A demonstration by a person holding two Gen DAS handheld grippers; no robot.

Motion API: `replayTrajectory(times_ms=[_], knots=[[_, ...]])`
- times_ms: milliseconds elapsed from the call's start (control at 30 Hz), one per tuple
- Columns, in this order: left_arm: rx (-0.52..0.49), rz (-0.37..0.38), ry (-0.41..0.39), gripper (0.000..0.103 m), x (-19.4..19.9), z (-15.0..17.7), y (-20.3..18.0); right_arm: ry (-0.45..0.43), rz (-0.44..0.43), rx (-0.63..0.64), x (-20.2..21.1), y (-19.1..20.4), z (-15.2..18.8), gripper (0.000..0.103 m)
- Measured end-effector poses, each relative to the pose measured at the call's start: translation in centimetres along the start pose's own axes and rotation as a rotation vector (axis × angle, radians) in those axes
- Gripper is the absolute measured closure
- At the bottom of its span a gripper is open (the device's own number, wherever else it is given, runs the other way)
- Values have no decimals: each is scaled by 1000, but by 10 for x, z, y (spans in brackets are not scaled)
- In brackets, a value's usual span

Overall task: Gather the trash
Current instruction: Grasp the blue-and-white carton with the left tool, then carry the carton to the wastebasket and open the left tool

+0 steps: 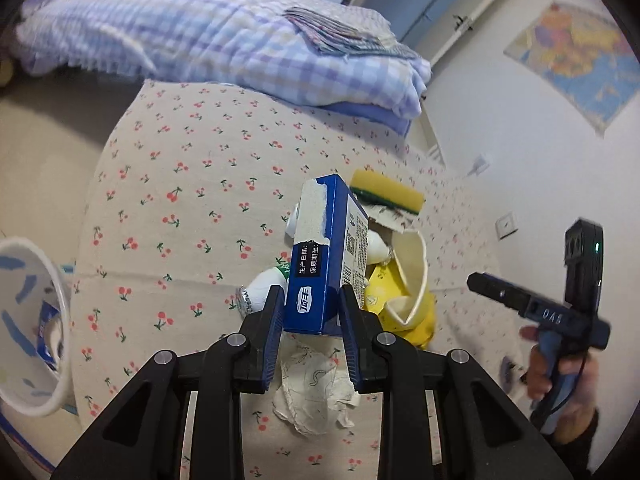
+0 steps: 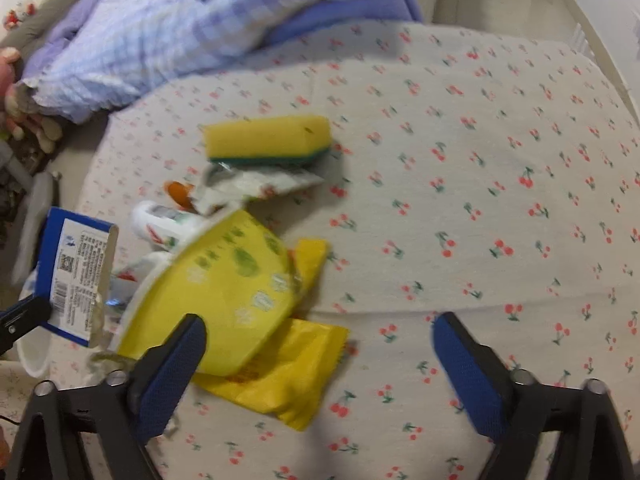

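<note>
Cherry-printed cloth (image 1: 192,184) covers the bed seen from the left wrist, with a folded purple-checked quilt (image 1: 224,36) at its far end and a map poster (image 1: 576,60) on the wall to the right. The left tongs (image 1: 309,304) are clamped on the lower end of a blue carton (image 1: 326,256), which stands lifted above the pile of trash. White Chinese characters sit on a black strip on the carton, a white logo badge lies below them, and a barcode and fine print run down its pale side; the small text cannot be read. Under the tongs lies a crumpled paper (image 1: 316,392). Beside the carton are a white bottle (image 1: 266,286), a squashed yellow cup (image 1: 412,280) and, beyond it, a yellow sponge (image 1: 386,192) with a green backing. A white bin with blue marks (image 1: 28,320) stands at the left edge. At the right, a hand holds the right tongs' handle (image 1: 556,320), stamped with letters that look like "DAS".

From the right wrist, the picture is blurred. The right tongs (image 2: 320,364) are spread wide and hold nothing; the left finger overlaps the yellow cup (image 2: 224,284), printed with green and white marks too smeared to read. A yellow wrapper (image 2: 288,376) lies under the cup on the cloth (image 2: 500,160). The sponge (image 2: 268,140) lies farther off, with torn wrappers just beside it. The blue carton (image 2: 76,272) is at the left edge, its barcode showing.
</note>
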State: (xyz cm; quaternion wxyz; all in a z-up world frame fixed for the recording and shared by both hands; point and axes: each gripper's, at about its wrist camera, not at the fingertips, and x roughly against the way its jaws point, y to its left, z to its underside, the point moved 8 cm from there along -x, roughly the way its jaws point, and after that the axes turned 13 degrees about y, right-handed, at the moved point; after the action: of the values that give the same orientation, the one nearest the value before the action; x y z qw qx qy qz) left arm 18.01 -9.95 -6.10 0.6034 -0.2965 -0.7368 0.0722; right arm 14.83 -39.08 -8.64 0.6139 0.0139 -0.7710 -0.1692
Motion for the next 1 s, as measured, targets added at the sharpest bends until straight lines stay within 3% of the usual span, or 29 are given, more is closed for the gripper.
replayTrajectory(times_ms=[133, 333, 767, 967, 1000], knots=[[45, 71, -9, 74, 9, -2, 5, -40, -119, 52, 11, 28, -1, 42], [46, 131, -2, 74, 16, 4, 1, -2, -308, 183, 5, 89, 6, 65], [98, 322, 40, 74, 29, 13, 8, -5, -495, 309, -3, 154, 4, 68], [141, 431, 48, 75, 34, 15, 10, 2, -603, 316, -1, 166, 4, 85], [152, 446, 47, 74, 35, 15, 11, 0, -628, 316, 1, 167, 4, 93]])
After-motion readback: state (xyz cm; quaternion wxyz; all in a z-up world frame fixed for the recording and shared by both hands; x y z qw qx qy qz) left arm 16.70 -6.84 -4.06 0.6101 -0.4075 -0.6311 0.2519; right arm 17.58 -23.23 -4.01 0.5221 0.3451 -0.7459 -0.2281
